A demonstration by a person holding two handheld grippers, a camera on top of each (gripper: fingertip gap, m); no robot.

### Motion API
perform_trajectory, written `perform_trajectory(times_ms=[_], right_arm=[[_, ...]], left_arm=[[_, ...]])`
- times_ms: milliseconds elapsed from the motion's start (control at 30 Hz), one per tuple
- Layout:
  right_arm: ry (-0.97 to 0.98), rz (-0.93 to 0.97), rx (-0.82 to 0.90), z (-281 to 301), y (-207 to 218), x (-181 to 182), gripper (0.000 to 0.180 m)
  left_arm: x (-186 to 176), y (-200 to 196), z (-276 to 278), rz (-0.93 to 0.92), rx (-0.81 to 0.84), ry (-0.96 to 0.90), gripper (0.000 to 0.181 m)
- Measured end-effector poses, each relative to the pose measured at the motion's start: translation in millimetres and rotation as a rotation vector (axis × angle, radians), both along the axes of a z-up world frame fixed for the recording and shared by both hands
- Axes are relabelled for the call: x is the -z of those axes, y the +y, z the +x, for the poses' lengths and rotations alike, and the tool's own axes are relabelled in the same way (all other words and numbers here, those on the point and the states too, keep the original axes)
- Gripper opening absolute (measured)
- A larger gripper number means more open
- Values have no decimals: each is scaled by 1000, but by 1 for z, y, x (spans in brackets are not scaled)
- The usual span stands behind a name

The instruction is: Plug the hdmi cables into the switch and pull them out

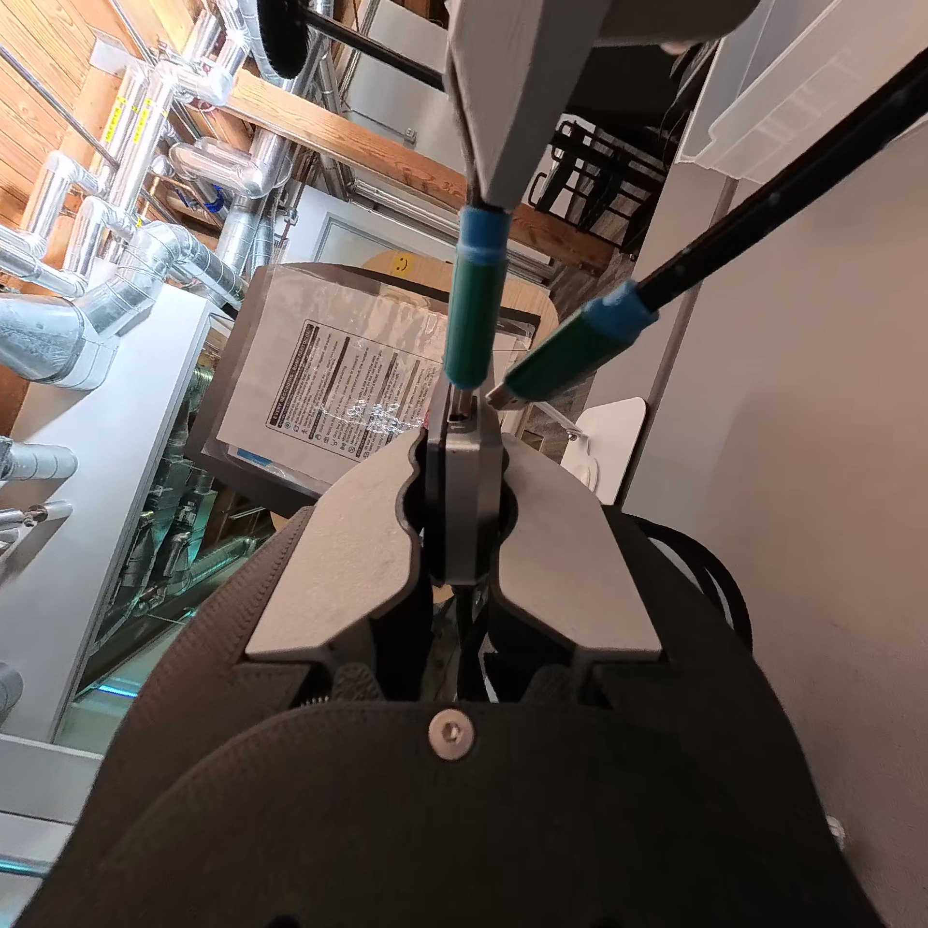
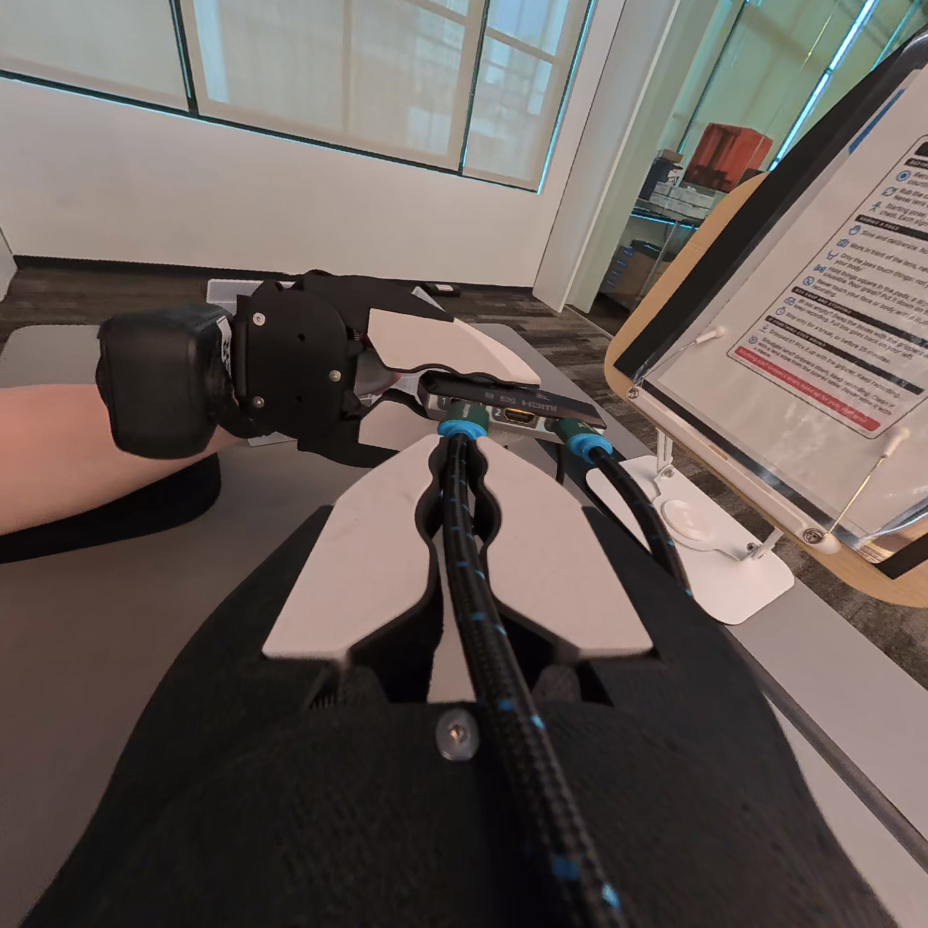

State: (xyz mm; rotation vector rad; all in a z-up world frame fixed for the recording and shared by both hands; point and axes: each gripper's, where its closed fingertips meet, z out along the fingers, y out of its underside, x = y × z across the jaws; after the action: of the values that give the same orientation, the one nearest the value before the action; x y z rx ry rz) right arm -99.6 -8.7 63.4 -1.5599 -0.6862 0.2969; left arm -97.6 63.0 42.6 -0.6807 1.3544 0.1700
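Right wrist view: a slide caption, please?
Right gripper pinches a braided cable plugged into the switch held by the left gripper.

The switch (image 1: 464,502) looks like smooth grey metal w/ a glossy black top. Both hdmi cables (image 2: 469,567) have a rough woven cloth skin, black w/ blue specks; plugs (image 1: 472,321) are shiny green. Gripper pads (image 2: 371,567) are matt white plastic. Sign cover (image 2: 783,361) is clear glossy plastic.
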Motion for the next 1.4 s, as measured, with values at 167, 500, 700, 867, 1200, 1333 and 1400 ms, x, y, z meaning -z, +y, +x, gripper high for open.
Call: perform_trajectory(times_ms=[167,500,700,867,1200,1333,1400], right_arm=[[34,-35,-15,0,0,3,7],[56,-80,-56,0,-1,8,7],[106,-126,-75,0,-3,7,8],[168,-137,-101,4,-4,2,7],[290,-20,-309,-20,-72,-75,7],[392,117,-437,-18,-130,-132,7],[386,180,-436,-12,-144,-151,7]], left_arm=[[2,1,-1,26,-16,20,22],[5,1,0,72,-43,49,23],[3,-1,0,86,-40,43,21],[0,-2,-1,90,-38,35,22],[6,-15,-1,-152,112,88,22],[16,-37,-3,-306,242,224,23],[15,-47,-3,-381,303,244,23]])
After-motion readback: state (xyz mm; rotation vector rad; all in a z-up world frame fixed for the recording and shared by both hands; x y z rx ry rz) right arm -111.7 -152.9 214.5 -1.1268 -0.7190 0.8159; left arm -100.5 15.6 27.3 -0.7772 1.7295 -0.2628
